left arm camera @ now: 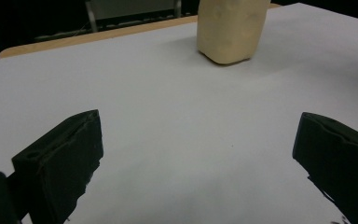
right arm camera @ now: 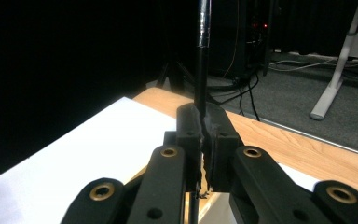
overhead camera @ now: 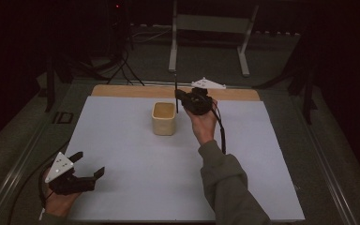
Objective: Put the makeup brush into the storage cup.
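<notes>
A beige square cup [overhead camera: 164, 118] stands upright on the white sheet [overhead camera: 140, 159], toward the far middle. Just right of it, my right gripper [overhead camera: 180, 97] is shut on a thin black rod [overhead camera: 176, 86] that stands upright, its lower end by the cup's right rim. In the right gripper view the jaws of this gripper [right arm camera: 204, 126] pinch the rod [right arm camera: 200, 74], whose upper part is silver. My left gripper [overhead camera: 88, 165] rests open at the near left corner of the sheet, holding nothing. The left gripper view shows its jaws [left arm camera: 196, 154] wide apart and the cup [left arm camera: 230, 30] far ahead.
A wooden board edge [overhead camera: 122, 90] runs along the far side under the sheet. Beyond the table are a white frame with two legs [overhead camera: 243, 47] and dark cables [overhead camera: 122, 65] on the floor. A cable [overhead camera: 222, 136] trails from the right gripper along the sleeve.
</notes>
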